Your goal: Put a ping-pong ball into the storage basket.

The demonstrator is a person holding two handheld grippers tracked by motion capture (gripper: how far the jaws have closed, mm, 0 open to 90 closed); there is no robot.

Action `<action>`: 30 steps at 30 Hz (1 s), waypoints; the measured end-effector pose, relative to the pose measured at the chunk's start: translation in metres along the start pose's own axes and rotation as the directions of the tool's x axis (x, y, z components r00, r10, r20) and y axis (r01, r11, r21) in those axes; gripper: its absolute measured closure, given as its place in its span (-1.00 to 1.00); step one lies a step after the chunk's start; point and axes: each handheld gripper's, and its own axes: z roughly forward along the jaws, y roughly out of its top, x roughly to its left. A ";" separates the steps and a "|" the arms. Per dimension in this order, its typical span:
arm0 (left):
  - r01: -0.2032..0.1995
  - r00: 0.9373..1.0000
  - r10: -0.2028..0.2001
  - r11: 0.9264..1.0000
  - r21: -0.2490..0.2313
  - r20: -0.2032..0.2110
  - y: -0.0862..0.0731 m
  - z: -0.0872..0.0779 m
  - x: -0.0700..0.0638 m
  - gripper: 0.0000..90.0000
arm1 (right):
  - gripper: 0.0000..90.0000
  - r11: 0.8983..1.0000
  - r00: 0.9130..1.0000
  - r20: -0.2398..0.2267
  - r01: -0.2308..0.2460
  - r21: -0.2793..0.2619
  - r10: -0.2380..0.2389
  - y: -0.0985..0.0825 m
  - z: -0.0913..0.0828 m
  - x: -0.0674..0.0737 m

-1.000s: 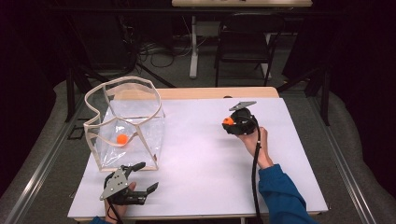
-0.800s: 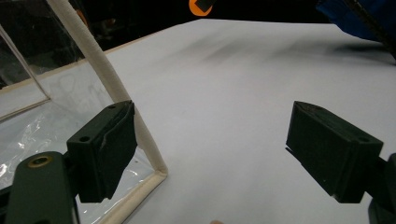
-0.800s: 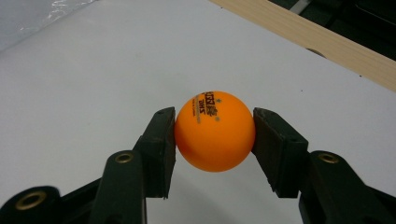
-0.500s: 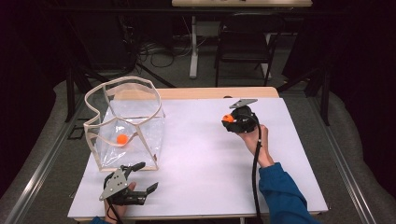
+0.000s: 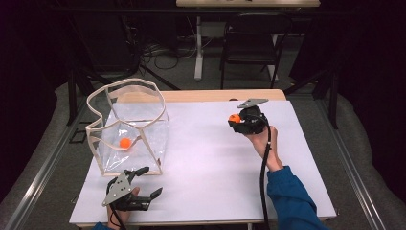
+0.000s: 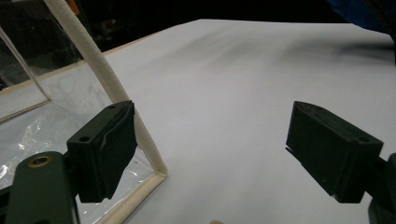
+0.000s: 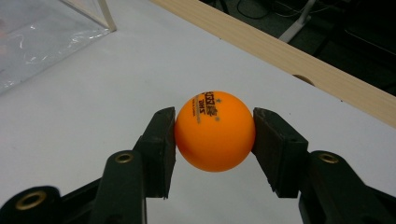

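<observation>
An orange ping-pong ball (image 7: 215,131) with small black print sits clamped between the two black jaws of my right gripper (image 5: 235,120), just above the white table at the right of the high view; the same ball (image 5: 234,118) shows there at the gripper's tip. A clear plastic bag on a white frame (image 5: 128,125) stands at the left and holds a second orange ball (image 5: 125,142). My left gripper (image 5: 147,182) rests open near the table's front edge, just in front of the bag. Its jaws stand wide apart with nothing between them, the left one beside the frame's corner post (image 6: 140,135).
The white table sheet (image 5: 206,167) has a wooden strip (image 7: 299,60) along its far edge. Behind the table stand a dark chair (image 5: 249,48), cables and a stand on the floor. A blue sleeve (image 5: 292,201) comes in at the lower right.
</observation>
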 end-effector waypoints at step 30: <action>0.001 1.000 -0.001 1.000 0.000 0.005 0.000 0.001 0.001 -0.64 | 0.12 0.997 0.999 -0.025 0.022 -0.068 -0.024 0.022 -0.018 0.012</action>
